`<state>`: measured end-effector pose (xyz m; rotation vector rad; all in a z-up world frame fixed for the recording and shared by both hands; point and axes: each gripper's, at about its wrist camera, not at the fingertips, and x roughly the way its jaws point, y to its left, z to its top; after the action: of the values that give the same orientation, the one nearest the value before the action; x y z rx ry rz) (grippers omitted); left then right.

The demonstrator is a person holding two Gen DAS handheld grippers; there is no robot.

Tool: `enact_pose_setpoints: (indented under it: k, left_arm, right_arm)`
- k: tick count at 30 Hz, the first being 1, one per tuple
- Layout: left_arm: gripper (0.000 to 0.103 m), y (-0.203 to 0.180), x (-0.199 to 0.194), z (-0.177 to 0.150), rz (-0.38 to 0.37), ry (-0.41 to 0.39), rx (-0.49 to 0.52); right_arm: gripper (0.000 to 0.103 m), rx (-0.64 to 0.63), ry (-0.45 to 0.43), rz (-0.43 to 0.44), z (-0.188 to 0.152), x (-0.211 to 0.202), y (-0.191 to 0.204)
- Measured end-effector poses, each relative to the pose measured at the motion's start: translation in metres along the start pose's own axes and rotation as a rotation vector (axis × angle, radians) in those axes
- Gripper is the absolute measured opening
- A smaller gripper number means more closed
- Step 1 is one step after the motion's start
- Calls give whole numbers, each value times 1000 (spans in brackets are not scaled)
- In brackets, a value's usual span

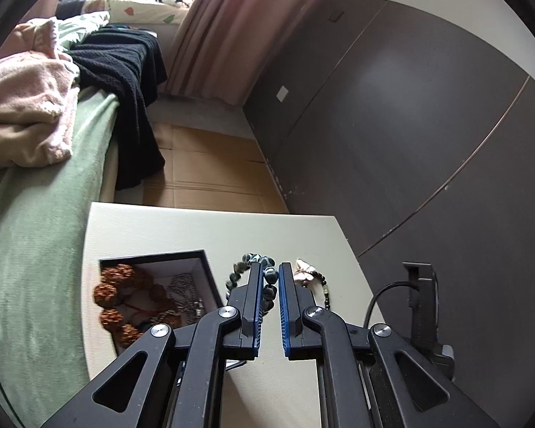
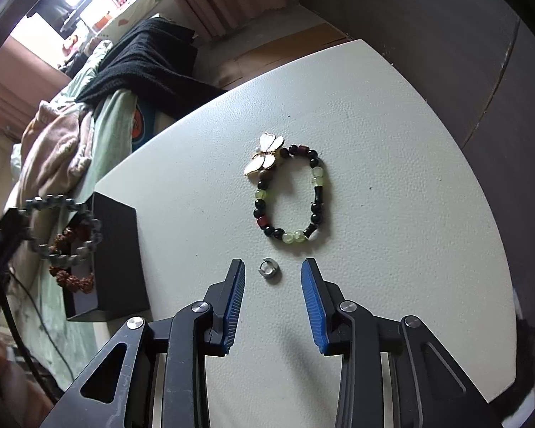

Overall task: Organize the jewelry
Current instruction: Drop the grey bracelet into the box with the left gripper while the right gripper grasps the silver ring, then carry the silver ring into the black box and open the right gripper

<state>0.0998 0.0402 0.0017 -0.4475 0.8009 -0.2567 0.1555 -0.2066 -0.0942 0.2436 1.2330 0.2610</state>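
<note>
A: What does the left tool (image 1: 269, 274) have?

B: Its blue pads are drawn close together on a grey stone-bead bracelet (image 1: 264, 278). In the right wrist view that bracelet (image 2: 66, 228) hangs in the air over the black box (image 2: 116, 249), clear of the desk (image 2: 392, 178).

A: And inside the box?

B: The left wrist view shows the box (image 1: 203, 264) open, holding a bracelet of knobbly brown beads (image 1: 114, 303) and a silver chain (image 1: 185, 292).

A: The right tool?

B: The right tool (image 2: 273, 273) is spread wide and grips nothing. A small silver ring (image 2: 266, 269) lies on the desk between its fingertips, touching neither.

A: Anything else?

B: Just beyond the ring lies a beaded bracelet (image 2: 292, 196) of black, pale green and dark red beads, with a white butterfly charm (image 2: 264, 158) at its far end. A bed (image 1: 35, 232) stands beside the desk.
</note>
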Motion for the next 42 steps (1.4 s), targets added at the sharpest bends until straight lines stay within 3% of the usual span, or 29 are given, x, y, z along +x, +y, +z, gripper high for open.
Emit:
enact_pose_setpoints:
  k: [9, 11, 12, 14, 16, 19, 20, 29, 38, 39, 42]
  left_arm:
    - [8, 27, -23, -2, 18, -14, -24]
    - [8, 31, -23, -2, 9, -7, -27]
    - [8, 33, -23, -1, 2, -5, -37]
    - [10, 38, -25, 1, -22, -11, -59]
    - [21, 39, -28, 3, -22, -5, -64]
    - [68, 42, -35, 5, 3, -42, -71]
    - [73, 44, -40, 6, 7, -70, -79]
    - [73, 62, -46, 12, 46, -94, -121]
    - [73, 82, -54, 15, 82, -119, -180]
    - [73, 87, -54, 16, 83, -119, -199]
    - [73, 90, -53, 17, 91, -121, -216]
  right_arm:
    - [29, -84, 7, -106, -2, 15, 25]
    - [25, -126, -6, -167, -4, 17, 33]
    - [17, -142, -11, -199, -4, 18, 37]
    - [15, -146, -16, -207, -5, 17, 38]
    - [14, -136, -20, -178, -6, 14, 36]
    - [14, -126, -64, -110, -6, -2, 39]
    - [14, -127, -83, -83, -6, -8, 42]
    - [14, -185, -173, 151, -8, -45, 86]
    - [15, -253, -214, 317, 6, -45, 141]
    - [16, -270, -233, 332, 8, -44, 147]
    - [63, -257, -213, 340, 14, -43, 146]
